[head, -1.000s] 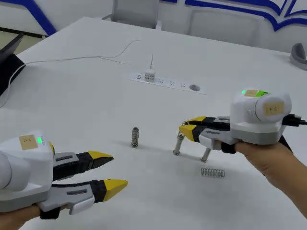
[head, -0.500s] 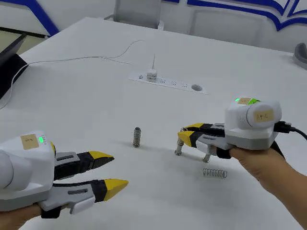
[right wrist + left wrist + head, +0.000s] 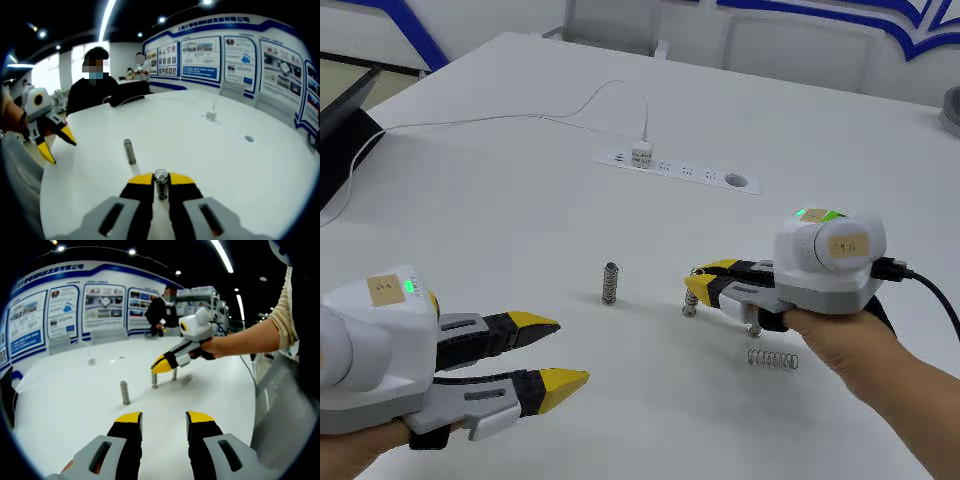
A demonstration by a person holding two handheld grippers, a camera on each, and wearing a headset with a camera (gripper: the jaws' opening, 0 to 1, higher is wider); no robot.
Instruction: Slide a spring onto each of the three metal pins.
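While the left gripper (image 3: 570, 350) is hovering spread left of the sprung pin (image 3: 610, 283), the right gripper (image 3: 692, 286) is pinching a spring (image 3: 161, 176) atop a second pin (image 3: 690, 305) right of it; a loose spring (image 3: 773, 358) is lying farther right. Writing on its sticker (image 3: 847, 245) is proving unreadable.

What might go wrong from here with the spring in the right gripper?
1. The right gripper holds the spring at the top of a pin; a tilted push may tip the pin or pop the spring loose.
2. Its body hangs close over another pin, which a small shift may knock.
3. The loose spring lies beside the hand and may get brushed away.
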